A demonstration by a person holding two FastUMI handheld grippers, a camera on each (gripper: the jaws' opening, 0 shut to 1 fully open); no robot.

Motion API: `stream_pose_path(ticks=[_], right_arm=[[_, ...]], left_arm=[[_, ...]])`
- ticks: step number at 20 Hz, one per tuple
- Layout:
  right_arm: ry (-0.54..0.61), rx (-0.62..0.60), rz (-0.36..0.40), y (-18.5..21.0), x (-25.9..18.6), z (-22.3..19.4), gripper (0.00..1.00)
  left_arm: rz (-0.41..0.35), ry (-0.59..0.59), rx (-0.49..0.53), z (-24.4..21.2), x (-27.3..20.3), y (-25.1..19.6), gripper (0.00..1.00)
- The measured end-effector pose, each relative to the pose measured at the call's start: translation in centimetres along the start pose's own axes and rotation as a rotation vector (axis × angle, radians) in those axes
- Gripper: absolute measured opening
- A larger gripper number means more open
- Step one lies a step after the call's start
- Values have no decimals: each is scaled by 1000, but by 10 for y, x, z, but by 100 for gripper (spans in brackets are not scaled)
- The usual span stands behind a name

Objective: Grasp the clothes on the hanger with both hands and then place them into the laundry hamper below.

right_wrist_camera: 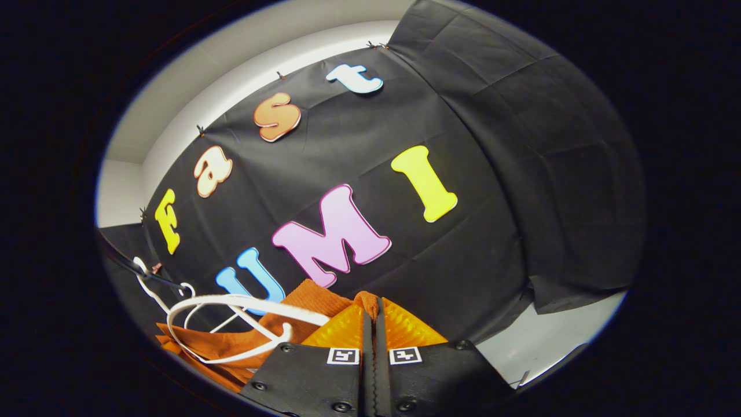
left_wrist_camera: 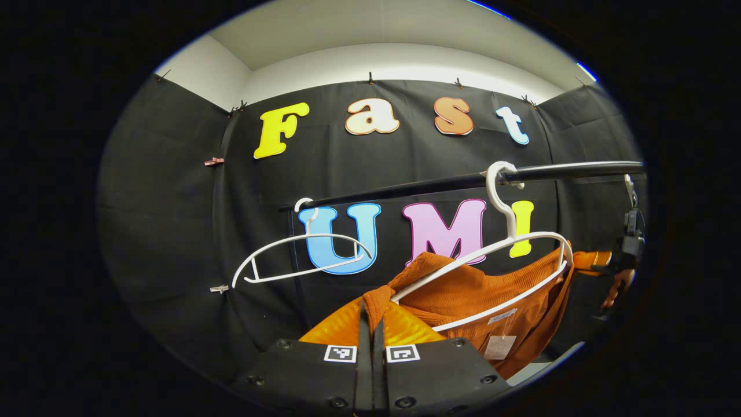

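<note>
**Both grippers pinch the orange garment while it hangs on its hanger**

Left gripper view: the left gripper (left_wrist_camera: 371,324) has its fingers drawn together on a fold of the orange garment (left_wrist_camera: 492,295) at one shoulder, cloth bunched between the pads. The garment hangs on a white hanger (left_wrist_camera: 509,255) hooked over the black rail (left_wrist_camera: 463,180). One empty white hanger (left_wrist_camera: 301,255) hangs farther along the same rail, well apart from the loaded one. At the far end of the garment the right gripper (left_wrist_camera: 628,249) shows small and dark; from here I cannot tell how its fingers stand. A tag (left_wrist_camera: 499,346) dangles inside the collar.

Right gripper view: the right gripper (right_wrist_camera: 374,324) is likewise closed on a bunched fold of the orange garment (right_wrist_camera: 301,324), with the loaded white hanger (right_wrist_camera: 231,324) just beside it and the empty white hanger (right_wrist_camera: 147,286) behind. The rail (right_wrist_camera: 124,260) shows as a thin dark line at the edge.

Count: one garment, two hangers (one loaded, one bare), one rail, two grippers. The laundry hamper is below and out of sight.

Risks, as I judge them: the hanger sits inside the neck, so a straight pull down could drag the hanger off the rail with the garment, or stretch the collar. Each grasp holds only a small fold of ribbed knit, which could slip under the garment's weight. Uneven pulling could catch the hanger arm in a sleeve.
</note>
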State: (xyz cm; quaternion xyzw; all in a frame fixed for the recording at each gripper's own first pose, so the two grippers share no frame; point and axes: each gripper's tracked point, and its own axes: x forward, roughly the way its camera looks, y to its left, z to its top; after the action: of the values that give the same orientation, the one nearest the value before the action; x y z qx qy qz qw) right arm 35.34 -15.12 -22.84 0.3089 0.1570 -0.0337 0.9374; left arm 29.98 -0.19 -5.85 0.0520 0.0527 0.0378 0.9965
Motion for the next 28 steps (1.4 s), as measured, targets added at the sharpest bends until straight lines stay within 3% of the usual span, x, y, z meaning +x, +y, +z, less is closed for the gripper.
stream_pose_path(ticks=[3,9,16,22,28], right_arm=[[60,22,10,1,-6,-32,4],[134,75,109,39,-38,-73,5],[219,69,141,57,-65,-117,5],[307,76,187,84,-89,-165,5],[329,63,367,150,-118,-171,5]], left_arm=[[13,26,-37,-8,0,15,5],[64,63,-13,-31,-7,49,5],[84,156,-22,-73,-12,69,5],[-3,251,-50,-124,-21,30,5],[-146,217,-92,-107,-35,-44,5]])
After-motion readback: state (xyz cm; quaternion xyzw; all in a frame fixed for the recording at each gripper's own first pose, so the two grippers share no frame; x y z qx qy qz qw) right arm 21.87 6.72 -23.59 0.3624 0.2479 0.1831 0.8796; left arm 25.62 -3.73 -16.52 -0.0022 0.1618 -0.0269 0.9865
